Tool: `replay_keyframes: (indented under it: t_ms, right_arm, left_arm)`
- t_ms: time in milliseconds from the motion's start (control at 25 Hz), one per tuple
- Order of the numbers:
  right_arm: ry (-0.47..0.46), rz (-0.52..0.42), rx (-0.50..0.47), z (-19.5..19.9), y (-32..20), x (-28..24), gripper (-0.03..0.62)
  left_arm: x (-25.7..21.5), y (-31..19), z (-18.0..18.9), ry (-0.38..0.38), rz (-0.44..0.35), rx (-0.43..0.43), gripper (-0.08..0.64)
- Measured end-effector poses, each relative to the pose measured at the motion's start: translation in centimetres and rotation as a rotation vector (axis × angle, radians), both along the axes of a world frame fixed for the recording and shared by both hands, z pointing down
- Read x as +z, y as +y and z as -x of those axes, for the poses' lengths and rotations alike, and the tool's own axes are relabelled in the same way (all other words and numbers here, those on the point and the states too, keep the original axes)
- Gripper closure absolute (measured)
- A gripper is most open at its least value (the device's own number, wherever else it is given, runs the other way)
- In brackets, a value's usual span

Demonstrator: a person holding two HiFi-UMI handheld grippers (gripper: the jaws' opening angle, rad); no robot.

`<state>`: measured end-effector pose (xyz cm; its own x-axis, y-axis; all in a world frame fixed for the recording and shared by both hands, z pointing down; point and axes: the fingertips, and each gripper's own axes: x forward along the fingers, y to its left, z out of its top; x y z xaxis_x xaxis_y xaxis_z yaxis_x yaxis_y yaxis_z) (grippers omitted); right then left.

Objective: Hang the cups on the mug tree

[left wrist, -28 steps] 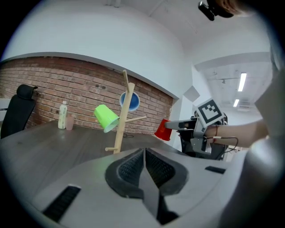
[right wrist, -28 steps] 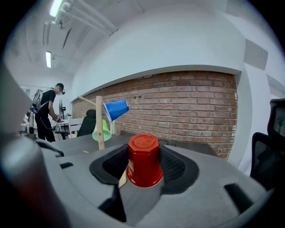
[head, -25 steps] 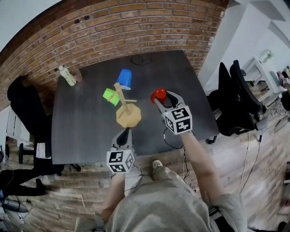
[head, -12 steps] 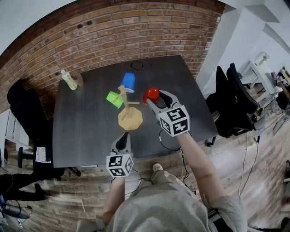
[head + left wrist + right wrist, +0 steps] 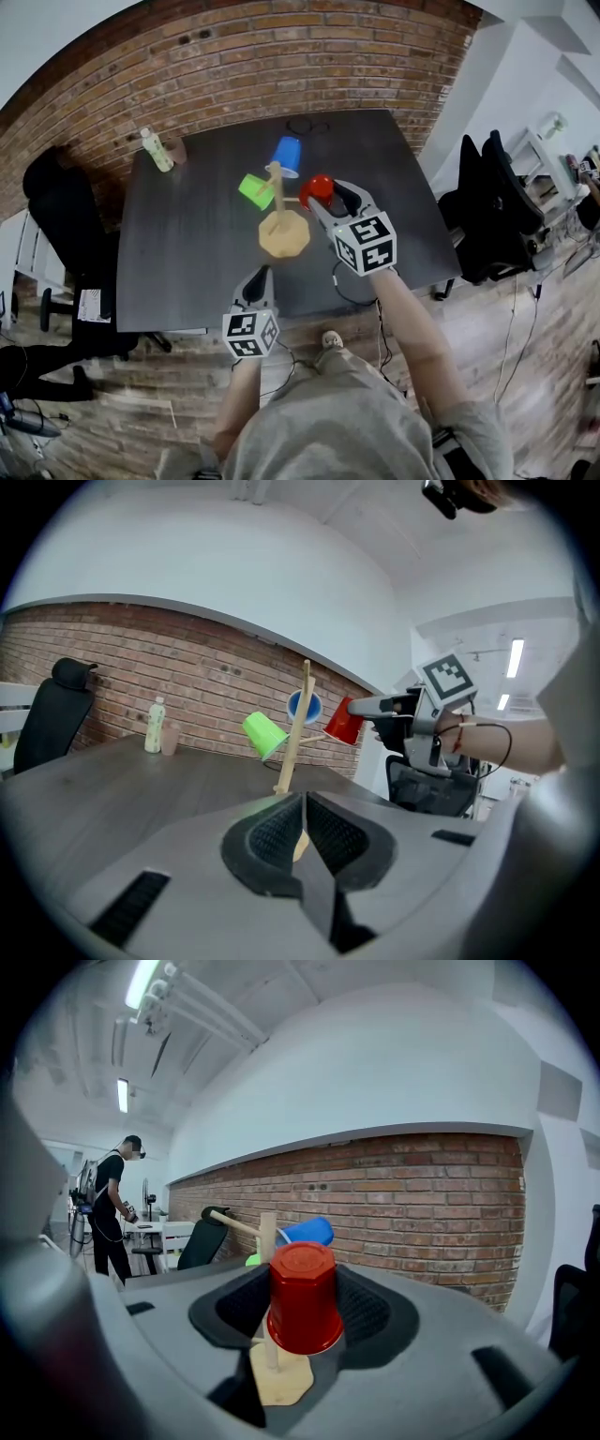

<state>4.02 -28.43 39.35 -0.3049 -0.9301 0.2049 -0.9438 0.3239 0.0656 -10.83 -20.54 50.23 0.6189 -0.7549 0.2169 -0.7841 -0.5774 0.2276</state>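
While the red cup (image 5: 316,190) is not yet on a peg, it is in the air just beside the post of the mug tree (image 5: 277,192), on the tree's right side in the head view. The right hand-held gripper (image 5: 328,197) grasps this cup by its sides, with the jaws wide around it. In the left gripper view the cup is tilted, with its mouth turned down toward the post, near a short bare peg that points to it. If the peg's tip is already inside the mouth, one cannot tell.

The green cup (image 5: 254,190) and the blue cup (image 5: 286,155) are already hanging on the tree, so the step in hand seems to be the hanging of the last cup. The next move probably asks to bring the mouth over the bare peg and to release only when the cup rests on it, without pushing the light tree.

The left hand-held gripper (image 5: 257,279) is clenched on nothing, near the front edge of the counter (image 5: 187,244), well apart from the tree. A bottle (image 5: 157,150) stands at the far left corner.
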Motion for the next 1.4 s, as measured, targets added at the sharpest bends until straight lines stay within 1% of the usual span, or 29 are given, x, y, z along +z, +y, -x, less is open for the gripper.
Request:
replay_keyframes:
  t_ms: [320,760,960,1120,1400]
  right_arm:
    - [-0.007,0.024,-0.017,1.6,-0.7,1.6,0.376]
    - [-0.065,0.047,-0.017,2.3,-1.6,2.8,0.367]
    - [-0.088,0.077,0.002,2.0,-1.9,4.0,0.365]
    - [-0.118,0.095,0.014,2.0,-2.2,4.6,0.359]
    - [-0.122,0.113,0.036,1.5,-1.8,5.1,0.345]
  left_arm:
    - [0.3,-0.1,1.3,-0.007,0.003,-0.013,0.543]
    - [0.9,-0.4,2.1,-0.029,0.011,-0.009,0.543]
    - [1.1,-0.4,2.0,-0.033,0.006,0.002,0.543]
    - [1.2,-0.4,2.5,-0.031,0.005,-0.006,0.543]
    - [1.2,-0.3,2.9,-0.026,0.009,0.002,0.543]
